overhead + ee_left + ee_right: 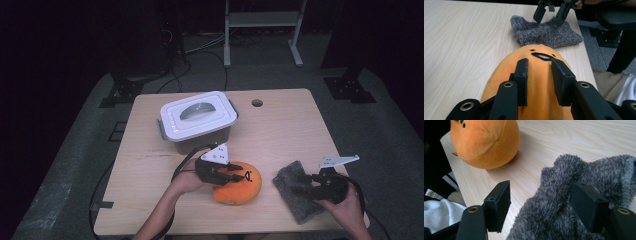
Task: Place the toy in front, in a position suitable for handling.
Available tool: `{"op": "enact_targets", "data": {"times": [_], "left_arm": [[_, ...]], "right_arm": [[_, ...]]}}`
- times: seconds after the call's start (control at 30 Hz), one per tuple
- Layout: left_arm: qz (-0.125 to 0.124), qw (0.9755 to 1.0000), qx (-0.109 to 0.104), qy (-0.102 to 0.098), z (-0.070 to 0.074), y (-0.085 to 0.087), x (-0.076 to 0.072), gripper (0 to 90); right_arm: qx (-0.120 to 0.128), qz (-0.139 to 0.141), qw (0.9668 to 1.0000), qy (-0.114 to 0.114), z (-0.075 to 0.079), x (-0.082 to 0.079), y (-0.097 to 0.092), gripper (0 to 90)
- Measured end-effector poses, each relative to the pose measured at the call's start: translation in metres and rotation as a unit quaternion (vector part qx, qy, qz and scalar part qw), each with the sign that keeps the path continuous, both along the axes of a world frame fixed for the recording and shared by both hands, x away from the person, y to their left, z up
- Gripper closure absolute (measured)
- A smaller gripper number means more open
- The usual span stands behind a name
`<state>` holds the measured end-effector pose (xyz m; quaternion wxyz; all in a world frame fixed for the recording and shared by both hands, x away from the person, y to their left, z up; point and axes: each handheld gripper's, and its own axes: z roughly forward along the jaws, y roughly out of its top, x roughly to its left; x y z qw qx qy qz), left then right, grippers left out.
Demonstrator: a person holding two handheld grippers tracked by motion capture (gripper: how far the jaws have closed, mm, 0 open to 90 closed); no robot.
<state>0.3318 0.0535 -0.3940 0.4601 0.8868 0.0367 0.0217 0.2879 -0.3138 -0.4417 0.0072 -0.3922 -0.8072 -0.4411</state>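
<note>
High view, table (pixel 280 125): light wood, a round hole near the far edge.
High view, lidded box (pixel 198 120): grey tub with a white lid, far left of centre, standing apart from everything else.
High view, orange plush toy (pixel 239 183): lies near the front edge, face up, between the box and the cloth.
High view, left gripper (pixel 233 176): reaches in from the left, its tips over the near-left part of the toy.
High view, grey fuzzy cloth (pixel 296 192): rumpled on the front right corner, well right of the toy.
High view, right gripper (pixel 305 188): sits over the cloth, held from the right.
Left gripper view, left gripper (pixel 541 75): jaws drawn in as far as they go, a narrow gap left, resting on top of the toy (pixel 534 82); whether they pinch the fabric I cannot tell.
Left gripper view, cloth (pixel 546 33): beyond the toy's face, the other gripper (pixel 550 17) above it.
Right gripper view, right gripper (pixel 541 200): jaws spread wide, a raised fold of cloth (pixel 564 202) between them, pads not squeezing it.
Right gripper view, toy (pixel 484 142): upper left, apart from the cloth.
</note>
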Motion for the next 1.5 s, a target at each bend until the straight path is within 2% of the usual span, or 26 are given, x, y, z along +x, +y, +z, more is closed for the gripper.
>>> {"op": "enact_targets", "data": {"times": [0.03,0.07,0.17,0.3,0.37,0.43,0.67,0.7,0.73,0.77,0.93,1.0,1.1,1.17,1.2,1.23,1.3,1.37,1.5], "left_arm": [[0.000,1.0000,0.000,0.000,0.000,0.000,0.000,67.8],[0.000,1.0000,-0.005,0.008,-0.004,-0.002,0.000,67.7],[-0.001,0.9999,-0.011,0.010,-0.005,-0.003,0.001,66.2],[-0.003,1.0000,-0.003,0.007,-0.003,-0.004,0.000,60.3],[-0.005,0.9999,-0.010,0.008,0.001,-0.003,0.000,59.4],[-0.002,0.9999,-0.014,0.005,0.006,-0.001,-0.001,55.0],[-0.002,0.9998,0.006,-0.021,0.017,0.010,-0.012,45.0],[-0.002,0.9998,0.006,-0.021,0.017,0.010,-0.012,42.0],[0.009,0.9995,0.009,-0.029,0.017,0.014,-0.015,35.0],[0.009,0.9995,0.009,-0.029,0.017,0.014,-0.015,29.3],[0.023,0.9989,0.024,-0.032,0.008,0.030,-0.021,25.2],[0.030,0.9988,0.020,-0.034,0.002,0.037,-0.022,23.1],[0.034,0.9989,0.014,-0.028,-0.006,0.044,-0.023,22.9],[0.038,0.9987,0.022,-0.026,-0.010,0.046,-0.022,23.6],[0.040,0.9987,0.019,-0.024,-0.011,0.046,-0.021,24.2],[0.041,0.9990,0.013,-0.016,-0.013,0.046,-0.021,25.9],[0.039,0.9990,0.011,-0.019,-0.013,0.047,-0.021,34.6],[0.049,0.9987,0.003,-0.014,-0.014,0.048,-0.021,37.0],[0.051,0.9984,0.014,-0.019,-0.018,0.047,-0.022,38.3]], "right_arm": [[0.000,0.000,1.0000,0.000,0.000,0.000,0.000,33.4],[-0.004,0.001,1.0000,0.002,0.000,0.001,0.000,35.0],[-0.008,-0.002,1.0000,0.004,-0.001,0.003,0.000,37.0],[-0.018,-0.012,0.9997,0.010,-0.002,0.009,0.001,38.9],[-0.023,-0.013,0.9996,0.013,-0.002,0.012,0.003,39.7],[-0.033,-0.013,0.9992,0.019,-0.003,0.015,0.005,40.6],[-0.072,-0.010,0.9968,0.034,-0.007,0.023,0.014,43.6],[-0.072,-0.010,0.9968,0.034,-0.007,0.023,0.014,43.6],[-0.079,-0.010,0.9962,0.036,-0.007,0.025,0.015,45.0],[-0.079,-0.010,0.9960,0.040,-0.008,0.027,0.015,46.2],[-0.096,-0.005,0.9940,0.052,-0.009,0.031,0.021,51.8],[-0.108,-0.003,0.9927,0.054,-0.011,0.031,0.024,53.1],[-0.119,-0.003,0.9915,0.053,-0.015,0.030,0.027,55.4],[-0.124,-0.003,0.9910,0.052,-0.015,0.030,0.027,58.2],[-0.127,-0.003,0.9906,0.051,-0.016,0.029,0.027,58.7],[-0.128,-0.004,0.9905,0.052,-0.016,0.029,0.027,59.3],[-0.127,-0.007,0.9906,0.052,-0.017,0.029,0.028,59.6],[-0.124,-0.012,0.9906,0.058,-0.017,0.029,0.027,62.2],[-0.130,-0.014,0.9900,0.053,-0.018,0.028,0.027,67.0]]}}
